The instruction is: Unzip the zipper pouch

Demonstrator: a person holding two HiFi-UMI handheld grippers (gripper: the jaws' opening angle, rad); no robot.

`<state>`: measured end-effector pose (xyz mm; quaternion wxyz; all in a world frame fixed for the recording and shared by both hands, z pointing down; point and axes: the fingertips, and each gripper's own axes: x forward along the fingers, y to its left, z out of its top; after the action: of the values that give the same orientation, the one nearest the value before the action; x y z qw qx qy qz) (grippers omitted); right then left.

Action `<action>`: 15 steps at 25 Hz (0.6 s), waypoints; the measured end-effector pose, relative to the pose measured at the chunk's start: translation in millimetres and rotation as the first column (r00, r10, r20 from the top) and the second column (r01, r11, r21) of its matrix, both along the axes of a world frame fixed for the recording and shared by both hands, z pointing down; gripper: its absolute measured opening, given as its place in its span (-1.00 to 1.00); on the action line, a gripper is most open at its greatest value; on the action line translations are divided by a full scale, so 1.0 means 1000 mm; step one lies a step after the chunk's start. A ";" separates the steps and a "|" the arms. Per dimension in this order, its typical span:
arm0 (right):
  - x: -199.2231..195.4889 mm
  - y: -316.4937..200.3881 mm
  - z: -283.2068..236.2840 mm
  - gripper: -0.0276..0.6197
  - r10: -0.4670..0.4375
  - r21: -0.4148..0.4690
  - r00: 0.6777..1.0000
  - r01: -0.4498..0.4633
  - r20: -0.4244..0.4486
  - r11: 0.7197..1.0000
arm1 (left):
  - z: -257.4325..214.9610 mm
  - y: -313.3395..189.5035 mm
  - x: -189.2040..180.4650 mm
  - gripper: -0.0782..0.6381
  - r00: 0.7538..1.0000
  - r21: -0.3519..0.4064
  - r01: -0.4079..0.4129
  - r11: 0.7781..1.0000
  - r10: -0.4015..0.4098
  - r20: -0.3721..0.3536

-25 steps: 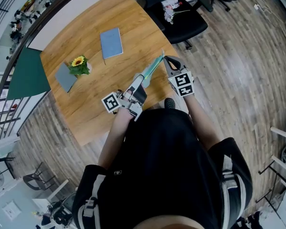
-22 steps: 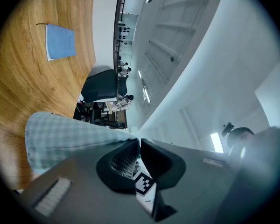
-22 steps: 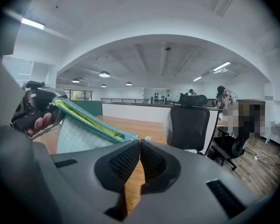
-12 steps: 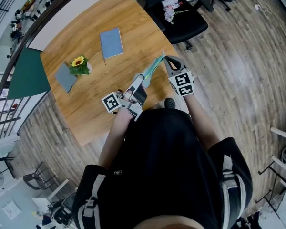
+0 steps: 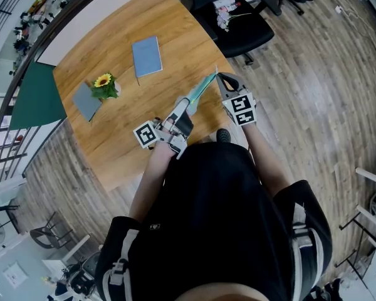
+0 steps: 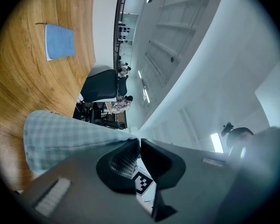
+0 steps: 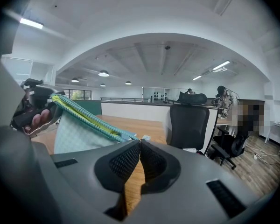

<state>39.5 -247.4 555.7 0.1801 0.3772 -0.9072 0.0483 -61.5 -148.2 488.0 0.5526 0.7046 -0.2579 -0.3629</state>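
Note:
A light teal checked zipper pouch hangs stretched in the air over the table's near edge, between my two grippers. My left gripper is shut on the pouch's near end; in the left gripper view the checked fabric runs into the closed jaws of the left gripper. My right gripper is shut at the far end, pinching the small zipper pull. In the right gripper view, the teal and yellow zipper line runs from the right gripper back toward the left gripper.
The wooden table carries a blue notebook, a potted sunflower and a grey flat item. A black office chair stands past the table's right corner. A dark green panel borders the left side.
Almost nothing differs; the right gripper and the pouch's far end have crept a touch to the right.

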 end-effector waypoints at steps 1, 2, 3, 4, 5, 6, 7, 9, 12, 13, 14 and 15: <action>0.000 0.000 -0.001 -0.90 0.000 -0.002 1.000 0.000 -0.002 1.000 | 0.000 0.000 0.000 -0.72 1.000 0.001 0.000 1.000 0.000 0.000; 0.000 0.000 -0.001 -0.90 0.000 -0.004 1.000 0.000 -0.002 1.000 | -0.001 0.000 0.000 -0.72 1.000 0.002 0.000 1.000 0.000 0.000; 0.000 0.000 0.000 -0.90 -0.001 -0.005 1.000 0.001 -0.001 1.000 | -0.001 0.000 0.001 -0.72 1.000 0.003 -0.001 1.000 0.001 0.000; 0.000 0.000 0.001 -0.90 -0.002 -0.005 1.000 0.002 0.001 1.000 | -0.001 -0.001 0.001 -0.72 1.000 0.004 -0.001 1.000 0.001 0.000; -0.001 -0.001 0.003 -0.90 -0.003 -0.005 1.000 0.003 0.002 1.000 | -0.001 -0.001 0.001 -0.72 1.000 0.004 -0.001 1.000 0.001 0.001; -0.001 -0.001 0.004 -0.90 -0.003 -0.005 1.000 0.003 0.002 1.000 | 0.000 -0.001 0.001 -0.72 1.000 0.004 -0.001 1.000 0.001 0.002; 0.000 0.000 0.005 -0.90 -0.004 -0.006 1.000 0.004 0.001 1.000 | 0.000 -0.001 0.001 -0.72 1.000 0.004 -0.001 1.000 0.001 0.003; 0.000 0.000 0.006 -0.89 -0.006 -0.008 1.000 0.006 -0.001 1.000 | 0.001 -0.001 0.001 -0.72 1.000 0.004 0.002 1.000 -0.002 0.004; 0.000 -0.001 0.005 -0.89 -0.010 -0.006 1.000 0.010 -0.006 1.000 | 0.001 -0.002 0.001 -0.72 1.000 0.003 0.005 1.000 -0.005 0.005; 0.000 -0.002 0.006 -0.89 -0.011 -0.001 1.000 0.011 -0.005 1.000 | 0.001 -0.002 0.001 -0.72 1.000 0.003 0.006 1.000 -0.006 0.008; 0.000 -0.003 0.007 -0.89 -0.013 0.003 1.000 0.013 -0.006 1.000 | 0.002 -0.002 0.002 -0.72 1.000 0.002 0.005 1.000 -0.005 0.011; 0.000 -0.003 0.008 -0.89 -0.015 0.005 1.000 0.015 -0.009 1.000 | 0.002 -0.002 0.002 -0.72 1.000 0.001 0.004 1.000 -0.004 0.013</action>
<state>39.9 -250.2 564.0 0.1834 0.3712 -0.9092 0.0431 -59.2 -150.5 489.8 0.5495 0.7068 -0.2629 -0.3596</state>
